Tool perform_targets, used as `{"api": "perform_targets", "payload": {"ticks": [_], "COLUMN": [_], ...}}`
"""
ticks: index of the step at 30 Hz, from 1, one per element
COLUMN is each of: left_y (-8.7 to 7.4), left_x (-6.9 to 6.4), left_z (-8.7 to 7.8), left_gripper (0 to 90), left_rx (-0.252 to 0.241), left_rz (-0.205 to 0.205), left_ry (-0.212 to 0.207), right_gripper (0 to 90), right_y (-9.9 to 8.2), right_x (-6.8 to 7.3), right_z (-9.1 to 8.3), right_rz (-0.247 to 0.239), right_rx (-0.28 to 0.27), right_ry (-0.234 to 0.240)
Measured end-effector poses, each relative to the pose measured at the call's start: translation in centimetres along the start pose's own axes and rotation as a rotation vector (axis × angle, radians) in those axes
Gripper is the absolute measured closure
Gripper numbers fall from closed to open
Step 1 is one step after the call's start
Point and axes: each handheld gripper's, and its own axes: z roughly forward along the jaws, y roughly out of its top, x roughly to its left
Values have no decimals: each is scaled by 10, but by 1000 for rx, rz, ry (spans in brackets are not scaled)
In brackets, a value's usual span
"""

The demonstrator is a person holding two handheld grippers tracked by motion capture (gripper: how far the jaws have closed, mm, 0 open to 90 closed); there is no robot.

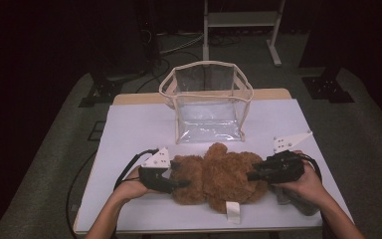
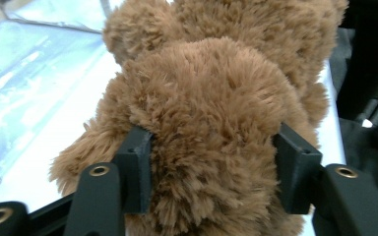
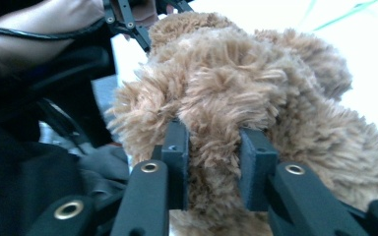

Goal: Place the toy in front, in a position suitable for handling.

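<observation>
A brown teddy bear (image 1: 219, 174) lies across the near half of the white table (image 1: 129, 129). My left gripper (image 1: 181, 183) holds the bear's left end; in the left gripper view its jaws press into a round plush lump (image 2: 211, 113) from both sides. My right gripper (image 1: 251, 175) holds the bear's right end; in the right gripper view its jaws pinch a tuft of fur (image 3: 214, 123) between them. A white tag (image 1: 233, 211) hangs from the bear toward the table's front edge.
A clear plastic bag with cream trim (image 1: 206, 99) stands open-topped just behind the bear, at the table's middle; its wall appears at the left in the left gripper view (image 2: 19, 73). A metal stand (image 1: 241, 30) is on the floor beyond the table.
</observation>
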Motion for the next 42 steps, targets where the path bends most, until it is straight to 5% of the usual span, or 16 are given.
{"api": "perform_targets", "payload": {"ticks": [7, 15, 18, 26, 34, 38, 42], "left_y": [2, -3, -3, 3, 7, 10, 12], "left_x": [5, 7, 6, 4, 5, 4, 3], "left_z": [-4, -2, -1, -2, -3, 0, 2], "left_gripper": [371, 378, 421, 505, 546, 520, 472], "left_rx": [-21, -50, -45, -58, -72, -61, -52], "left_rz": [5, -42, -42, -51, -64, -39, -5], "left_ry": [54, 56, 44, -5, -30, -25, -9], "right_gripper": [502, 398, 422, 675, 687, 667, 602], "right_y": [1, -8, -7, 6, 29, 23, 3], "right_x": [-9, -5, -12, -11, 11, 5, -13], "right_z": [-9, -2, 8, 11, 5, 6, 2], "right_rz": [-75, -181, -166, -67, -120, -124, -51], "right_rx": [-65, -23, -38, -66, -12, 17, -26], "right_ry": [-28, -58, -37, -19, -17, -55, -35]}}
